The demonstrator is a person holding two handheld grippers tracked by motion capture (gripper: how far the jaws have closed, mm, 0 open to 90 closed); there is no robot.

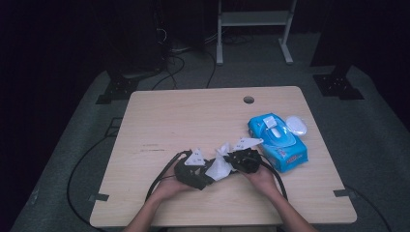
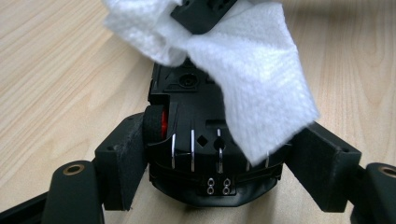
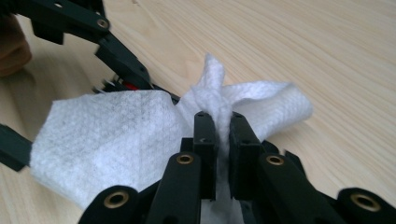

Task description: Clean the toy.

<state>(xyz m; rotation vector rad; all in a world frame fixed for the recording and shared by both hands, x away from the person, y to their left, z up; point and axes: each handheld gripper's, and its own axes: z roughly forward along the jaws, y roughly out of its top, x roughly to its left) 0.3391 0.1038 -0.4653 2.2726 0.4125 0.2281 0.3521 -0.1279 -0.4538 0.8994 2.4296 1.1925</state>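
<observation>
Two grippers meet near the table's near edge: the left gripper (image 1: 205,180) clamps a small black plastic device (image 2: 196,140), while the right gripper (image 3: 218,122) pinches a white wet wipe (image 3: 102,140) draped over it. Rub gently, device steady. Farther right lies the blue wipe pack (image 1: 278,137).

A light wooden table (image 1: 159,121) with a round hole (image 1: 248,99) near its far edge is set on a grey floor (image 1: 377,145). Black cables (image 1: 171,67) are strewn across the floor behind it. A white frame (image 1: 254,19) and two dark stand bases (image 1: 338,84) are seen farther back. The surroundings are left in darkness.
</observation>
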